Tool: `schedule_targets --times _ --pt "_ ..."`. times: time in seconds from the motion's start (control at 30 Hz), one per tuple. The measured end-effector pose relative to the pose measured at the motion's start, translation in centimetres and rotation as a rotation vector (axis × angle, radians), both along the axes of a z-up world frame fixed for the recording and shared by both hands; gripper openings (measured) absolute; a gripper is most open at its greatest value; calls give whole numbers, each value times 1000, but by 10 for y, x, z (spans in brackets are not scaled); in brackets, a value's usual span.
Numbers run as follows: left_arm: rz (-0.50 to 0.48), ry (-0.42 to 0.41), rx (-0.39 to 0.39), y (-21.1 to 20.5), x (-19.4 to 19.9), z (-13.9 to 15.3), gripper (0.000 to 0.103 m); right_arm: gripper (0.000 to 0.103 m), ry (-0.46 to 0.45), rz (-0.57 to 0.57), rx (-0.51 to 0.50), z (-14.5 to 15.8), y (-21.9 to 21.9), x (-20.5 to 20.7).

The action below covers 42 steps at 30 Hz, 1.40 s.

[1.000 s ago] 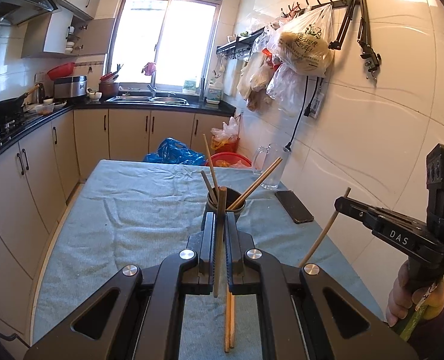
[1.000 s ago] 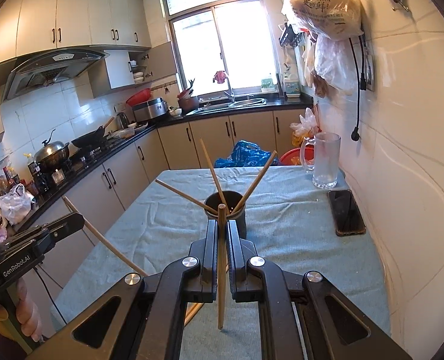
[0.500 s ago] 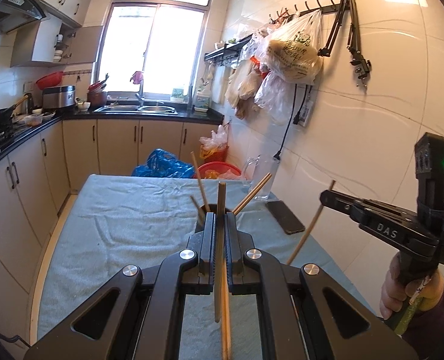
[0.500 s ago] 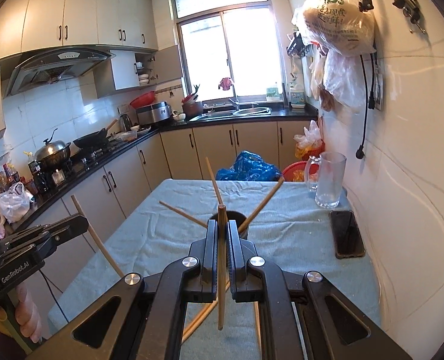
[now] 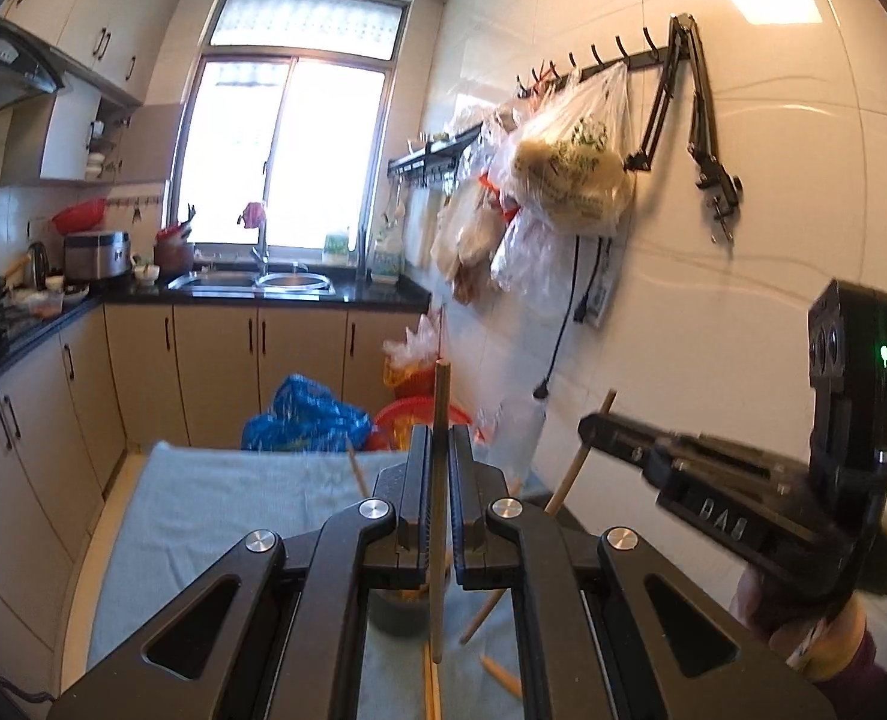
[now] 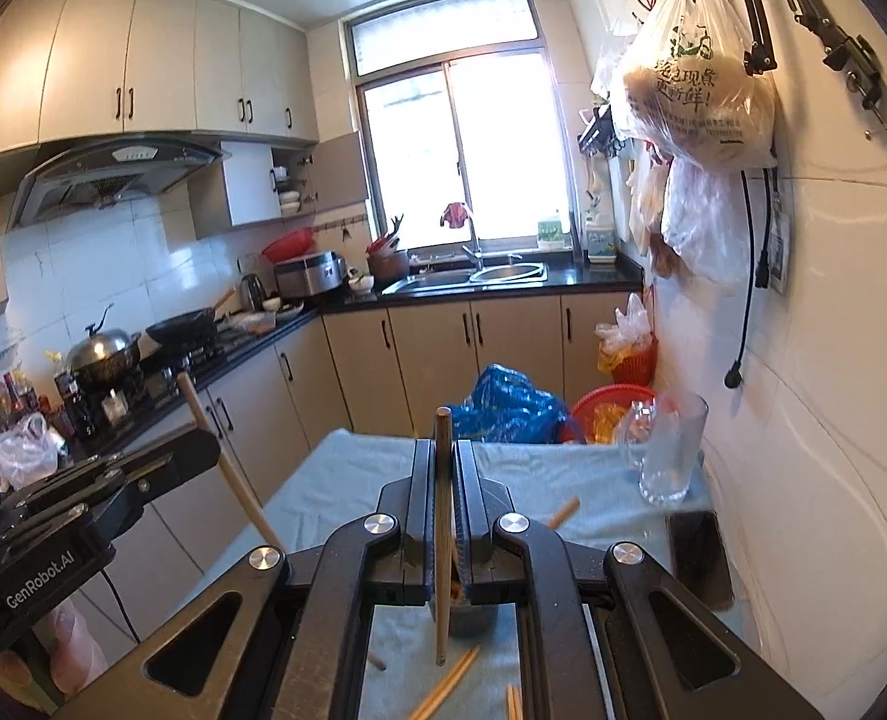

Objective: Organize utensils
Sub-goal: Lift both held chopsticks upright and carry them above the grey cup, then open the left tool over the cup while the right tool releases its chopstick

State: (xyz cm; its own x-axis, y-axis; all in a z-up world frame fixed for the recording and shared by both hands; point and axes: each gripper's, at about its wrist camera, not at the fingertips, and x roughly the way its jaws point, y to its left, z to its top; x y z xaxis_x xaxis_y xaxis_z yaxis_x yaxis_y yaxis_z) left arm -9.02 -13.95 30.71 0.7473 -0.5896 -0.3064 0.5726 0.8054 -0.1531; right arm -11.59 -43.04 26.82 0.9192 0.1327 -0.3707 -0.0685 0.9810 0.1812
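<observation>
Chopsticks: one (image 5: 437, 480) stands upright, clamped in the closed left claw (image 5: 437, 450); another (image 6: 441, 516) stands upright, clamped in the closed right claw (image 6: 441, 450). Both hang above the cup (image 6: 473, 618) on the tabletop (image 6: 359, 480). Loose ones (image 6: 443, 690) lie near its front edge.
</observation>
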Motion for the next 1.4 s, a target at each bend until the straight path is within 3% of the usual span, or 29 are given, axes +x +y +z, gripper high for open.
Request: schedule_targets --times 0.13,0.33,0.8,1.4 --pt "39 -44 -3 -18 23 17 5 6 -20 -14 -2 8 -4 20" --pt "85 -65 33 -43 56 12 5 7 -29 -48 1 0 -10 55" --pt "134 73 85 -61 123 -47 5 7 47 -85 37 -48 -23 93" --pt "129 125 82 -56 121 -57 8 7 132 -72 78 -85 -29 107"
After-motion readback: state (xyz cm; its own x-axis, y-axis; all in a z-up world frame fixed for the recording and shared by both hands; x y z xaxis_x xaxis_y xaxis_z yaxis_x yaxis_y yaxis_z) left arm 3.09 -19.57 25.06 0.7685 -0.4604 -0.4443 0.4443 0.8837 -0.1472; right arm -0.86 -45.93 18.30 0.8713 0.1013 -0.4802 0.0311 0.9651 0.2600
